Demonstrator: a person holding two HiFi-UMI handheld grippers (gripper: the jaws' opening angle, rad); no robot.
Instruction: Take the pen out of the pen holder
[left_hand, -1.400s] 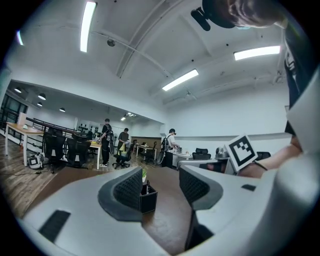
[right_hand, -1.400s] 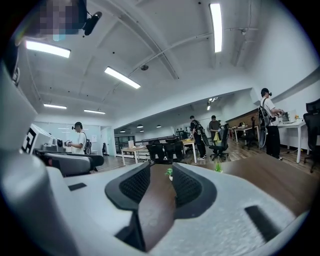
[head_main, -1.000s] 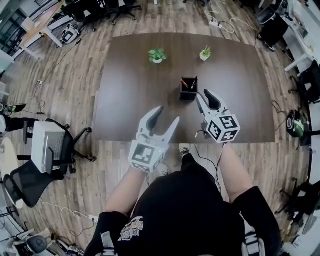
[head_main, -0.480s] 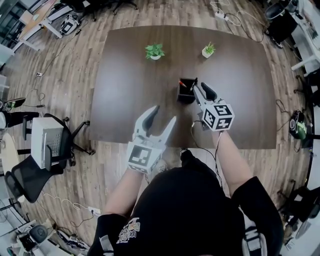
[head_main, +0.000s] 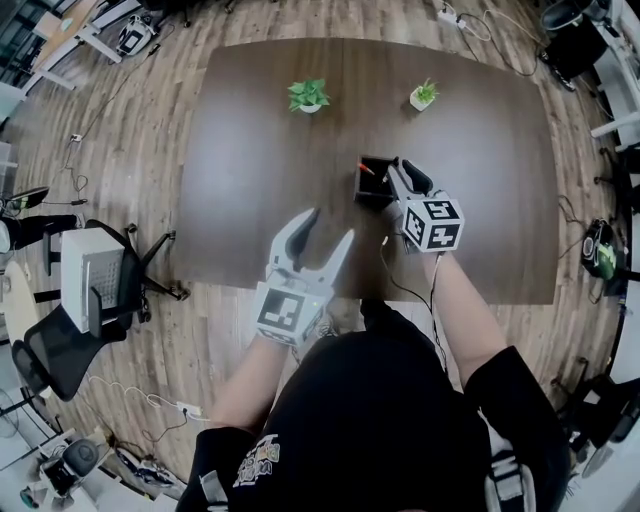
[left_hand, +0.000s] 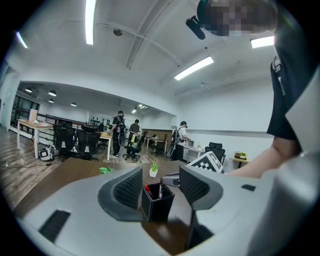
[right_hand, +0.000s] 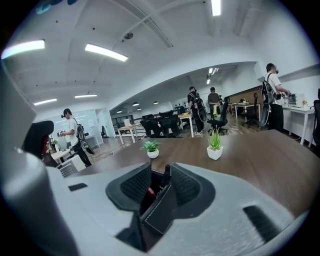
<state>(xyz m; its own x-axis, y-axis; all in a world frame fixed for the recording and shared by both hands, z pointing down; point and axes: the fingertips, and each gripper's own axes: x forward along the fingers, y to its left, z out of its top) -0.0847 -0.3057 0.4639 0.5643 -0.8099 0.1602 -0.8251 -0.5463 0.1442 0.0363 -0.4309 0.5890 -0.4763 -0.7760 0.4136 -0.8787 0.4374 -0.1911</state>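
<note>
A black square pen holder (head_main: 372, 185) stands on the dark brown table (head_main: 260, 150), with a red pen (head_main: 367, 168) and a black pen (right_hand: 166, 175) upright in it. My right gripper (head_main: 398, 176) is at the holder's right rim. Its jaws are closing, with the black pen's top and the holder's near corner (right_hand: 159, 210) between them, and I see no pad pressing on the pen. My left gripper (head_main: 325, 227) hangs open over the table's near edge, pointed at the holder (left_hand: 157, 201) a short way ahead, nothing between its fingers.
Two small potted plants (head_main: 308, 95) (head_main: 424, 95) stand at the far side of the table. Office chairs (head_main: 95, 285) sit on the wood floor to the left. A cable (head_main: 405, 295) hangs from the right gripper. People stand at desks (left_hand: 125, 137) in the background.
My right gripper has come down and forward until its jaws reach the holder's rim. The left gripper has moved slightly forward toward the table.
</note>
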